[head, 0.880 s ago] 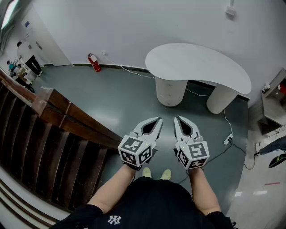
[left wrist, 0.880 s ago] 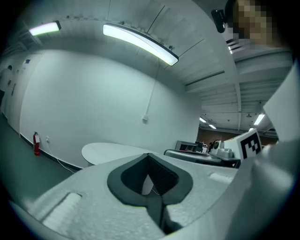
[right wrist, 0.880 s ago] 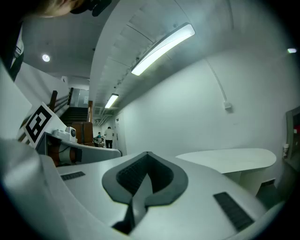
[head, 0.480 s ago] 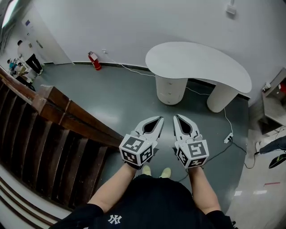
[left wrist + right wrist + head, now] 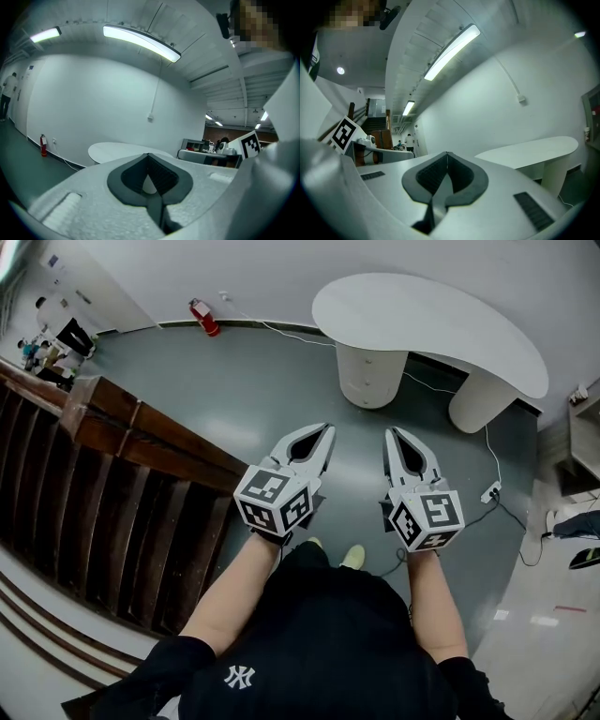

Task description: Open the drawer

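Head view: white cylindrical drawer pedestal (image 5: 371,376), closed, beneath white kidney-shaped counter (image 5: 441,320); left gripper (image 5: 327,428) and right gripper (image 5: 390,433) jaws together, empty.

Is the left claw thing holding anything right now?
No, in its own view the left gripper has its jaws closed tip to tip with nothing caught between them.

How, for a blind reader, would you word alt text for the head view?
A person holds the left gripper and right gripper, both shut and empty, over a grey floor, facing a white curved table; a wooden stair railing runs at left.
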Demonstrator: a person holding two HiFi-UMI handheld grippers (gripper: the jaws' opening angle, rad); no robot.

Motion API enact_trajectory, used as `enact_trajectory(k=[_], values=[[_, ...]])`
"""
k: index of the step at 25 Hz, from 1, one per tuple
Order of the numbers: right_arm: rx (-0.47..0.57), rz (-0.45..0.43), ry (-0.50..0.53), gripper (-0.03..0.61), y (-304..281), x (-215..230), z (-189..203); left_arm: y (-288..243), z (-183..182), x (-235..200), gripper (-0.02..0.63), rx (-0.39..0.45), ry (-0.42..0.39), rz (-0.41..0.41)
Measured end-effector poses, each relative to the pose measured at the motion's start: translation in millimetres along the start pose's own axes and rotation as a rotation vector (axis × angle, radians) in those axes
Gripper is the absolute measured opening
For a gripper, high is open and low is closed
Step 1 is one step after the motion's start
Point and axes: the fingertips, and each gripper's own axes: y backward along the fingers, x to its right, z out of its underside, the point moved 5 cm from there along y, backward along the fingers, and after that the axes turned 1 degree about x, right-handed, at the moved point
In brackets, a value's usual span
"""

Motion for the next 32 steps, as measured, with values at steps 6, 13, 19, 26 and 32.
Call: enact_trajectory(k=[6,13,19,26,32], values=[[-0.042,-0.008,-0.011,0.017,-22.4,9.0,5.1,-20.1,0.4,-4.6,0.009,-0.025,0.004,0.007],[-0.085,0.021,-0.025,0.017,-67.3,38.3,22.6,-65.9,8.7,-34.1,0.009,-0.039,0.000,0.045],[-0.129,0.051,-0.020,0.018,-141.1,65.0,35.7,-126.9,7.3,-92.7,0.009,-0.057,-0.001,0.096],[-0.178,0.117,-0.040,0.041,-236.4,103.5,68.7,-197.5,12.4,-168.7,0.009,-0.079,-0.044,0.167],[-0.224,0.188,-0.045,0.061,-295.7,140.4,106.2,-252.2,36.8,-224.0,0.009,-0.102,-0.037,0.182]])
